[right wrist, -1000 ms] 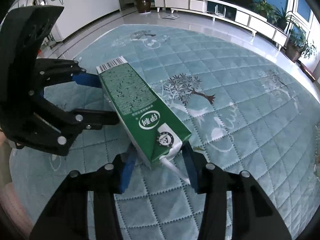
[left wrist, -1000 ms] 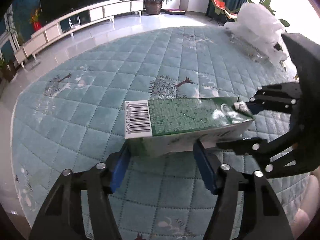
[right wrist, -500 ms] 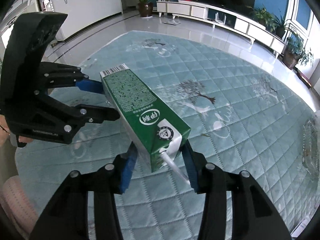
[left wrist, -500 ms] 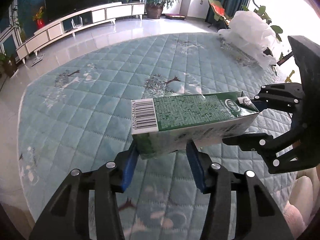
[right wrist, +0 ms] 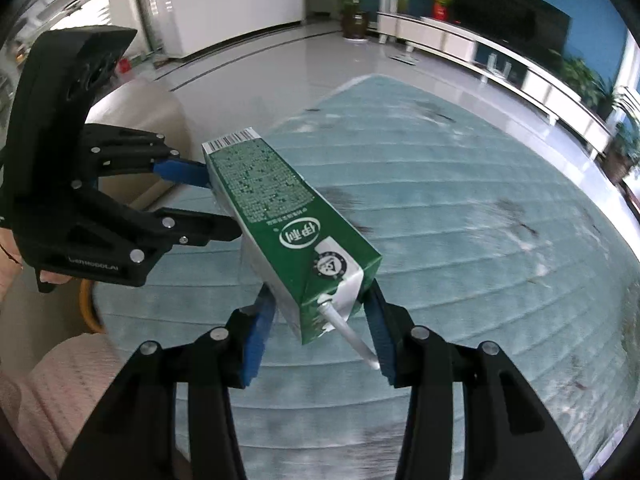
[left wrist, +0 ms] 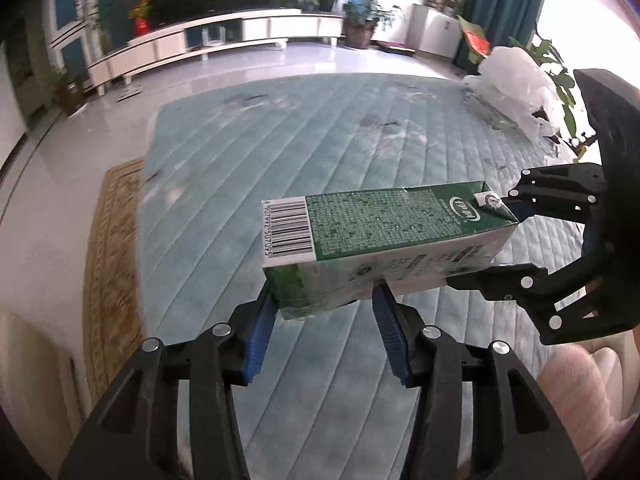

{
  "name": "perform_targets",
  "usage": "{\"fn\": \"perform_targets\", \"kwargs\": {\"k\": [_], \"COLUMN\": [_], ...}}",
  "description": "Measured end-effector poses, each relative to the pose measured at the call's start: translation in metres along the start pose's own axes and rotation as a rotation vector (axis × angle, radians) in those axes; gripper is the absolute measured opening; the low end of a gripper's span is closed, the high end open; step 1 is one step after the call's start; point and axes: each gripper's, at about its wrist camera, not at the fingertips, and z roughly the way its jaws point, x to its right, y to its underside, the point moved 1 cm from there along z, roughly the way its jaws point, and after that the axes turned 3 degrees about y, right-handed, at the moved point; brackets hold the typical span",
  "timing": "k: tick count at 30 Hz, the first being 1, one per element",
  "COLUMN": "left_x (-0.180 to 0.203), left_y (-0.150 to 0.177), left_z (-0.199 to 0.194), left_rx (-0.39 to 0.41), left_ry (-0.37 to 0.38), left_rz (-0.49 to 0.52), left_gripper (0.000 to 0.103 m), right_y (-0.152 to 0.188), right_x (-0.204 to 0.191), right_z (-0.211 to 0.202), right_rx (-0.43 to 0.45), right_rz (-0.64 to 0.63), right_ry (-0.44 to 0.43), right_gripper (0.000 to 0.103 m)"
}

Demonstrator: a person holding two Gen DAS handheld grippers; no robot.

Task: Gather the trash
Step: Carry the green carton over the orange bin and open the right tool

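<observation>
A green and white milk carton (left wrist: pixel 384 232) with a barcode end and a white straw (right wrist: pixel 348 332) lies flat in the air above a teal quilted rug. My left gripper (left wrist: pixel 324 304) is shut on its barcode end. My right gripper (right wrist: pixel 320 312) is shut on its straw end; it also shows in the left wrist view (left wrist: pixel 516 236) at the right. The left gripper shows in the right wrist view (right wrist: pixel 208 204) at the left. The carton (right wrist: pixel 280 216) spans between both grippers.
A white plastic bag (left wrist: pixel 516 80) sits at the rug's far right corner. A brown patterned mat (left wrist: pixel 112 256) lies left of the teal rug (left wrist: pixel 280 128). A long white TV cabinet (left wrist: pixel 200 40) and potted plants line the far wall. A beige cushion (right wrist: pixel 140 120) is behind the left gripper.
Both grippers have lifted the carton higher and swung with it; the rug looks farther below and blurred, and the brown mat and floor came into view.
</observation>
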Motion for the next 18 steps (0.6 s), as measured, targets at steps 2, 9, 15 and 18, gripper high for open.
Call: {"fn": "perform_targets", "kwargs": {"k": [2, 9, 15, 18], "left_x": [-0.013, -0.059, -0.093, -0.11], "left_y": [0.025, 0.109, 0.178, 0.211], "left_z": [-0.02, -0.08, -0.117, -0.132], "left_rx": [0.005, 0.015, 0.014, 0.018], "left_ry": [-0.023, -0.089, -0.147, -0.168], "left_rz": [-0.036, -0.165, -0.259, -0.314], "left_gripper": [0.05, 0.051, 0.051, 0.051], "right_y": [-0.003, -0.013, -0.016, -0.017], "right_x": [-0.026, -0.131, -0.21, -0.246], "right_z": [0.0, 0.005, 0.018, 0.026], "right_rx": [-0.001, -0.006, -0.026, -0.042], "right_rz": [-0.028, -0.148, -0.225, -0.269], "right_ry": [-0.024, -0.098, -0.161, -0.19], "right_gripper": [0.046, 0.046, 0.046, 0.045]}}
